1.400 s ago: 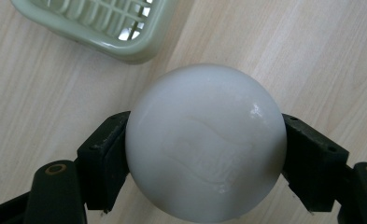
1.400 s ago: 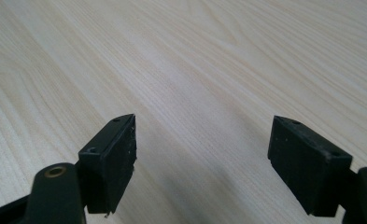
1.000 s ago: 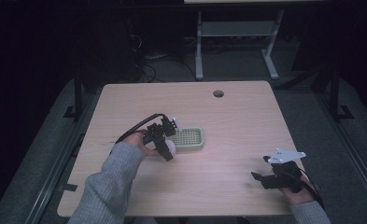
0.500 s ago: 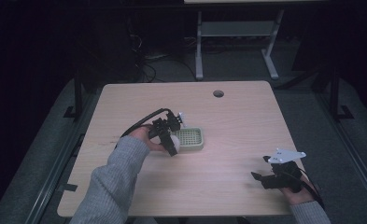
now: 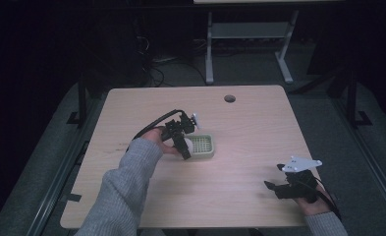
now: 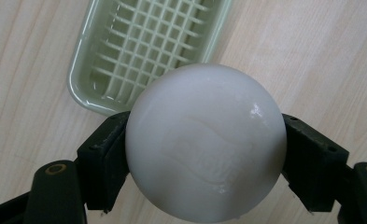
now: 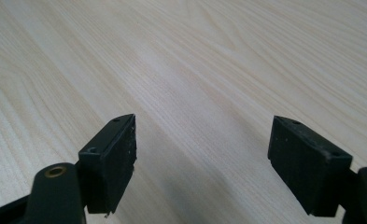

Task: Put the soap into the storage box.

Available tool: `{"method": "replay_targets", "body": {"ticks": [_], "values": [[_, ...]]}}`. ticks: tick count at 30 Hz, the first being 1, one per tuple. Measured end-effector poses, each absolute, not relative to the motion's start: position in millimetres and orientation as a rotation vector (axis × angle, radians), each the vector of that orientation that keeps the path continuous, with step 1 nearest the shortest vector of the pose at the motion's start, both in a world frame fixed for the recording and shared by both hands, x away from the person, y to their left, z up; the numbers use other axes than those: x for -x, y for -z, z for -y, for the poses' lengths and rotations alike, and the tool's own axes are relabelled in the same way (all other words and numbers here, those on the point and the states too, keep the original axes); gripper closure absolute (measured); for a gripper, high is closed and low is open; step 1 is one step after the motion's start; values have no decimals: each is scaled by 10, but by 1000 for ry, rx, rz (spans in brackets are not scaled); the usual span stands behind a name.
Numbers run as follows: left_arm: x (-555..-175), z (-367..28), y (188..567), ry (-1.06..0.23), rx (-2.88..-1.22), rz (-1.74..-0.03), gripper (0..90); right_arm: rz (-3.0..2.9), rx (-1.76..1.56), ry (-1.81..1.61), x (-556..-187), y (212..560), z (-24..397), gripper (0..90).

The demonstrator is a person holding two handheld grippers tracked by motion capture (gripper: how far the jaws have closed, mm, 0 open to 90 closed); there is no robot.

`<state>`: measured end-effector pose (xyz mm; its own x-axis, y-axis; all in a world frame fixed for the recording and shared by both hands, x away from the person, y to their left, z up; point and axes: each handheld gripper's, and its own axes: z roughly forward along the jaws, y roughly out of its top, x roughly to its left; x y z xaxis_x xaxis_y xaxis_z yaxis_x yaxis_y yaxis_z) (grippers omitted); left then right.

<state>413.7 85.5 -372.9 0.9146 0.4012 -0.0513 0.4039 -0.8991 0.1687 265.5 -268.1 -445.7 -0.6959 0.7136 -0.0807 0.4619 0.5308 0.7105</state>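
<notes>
Left gripper clamped on white ball, one jaw pressing each side. Ball held above table, just off near-left corner of green tray. Tray shallow, grid-bottomed, lying flat near table middle, nothing in it. Grey sleeve runs back from tray toward near table edge. Right gripper well away from tray, low over near-right part of table, jaws spread wide, nothing between them, bare wood beneath.
</notes>
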Motion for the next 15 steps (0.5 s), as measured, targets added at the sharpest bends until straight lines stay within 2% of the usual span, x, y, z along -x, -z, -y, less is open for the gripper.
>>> {"method": "replay_targets", "body": {"ticks": [15], "values": [[-4264,-756,3728,18,-2906,-627,237,-2410,-985,-969,-2650,4455,2679,231]]}}
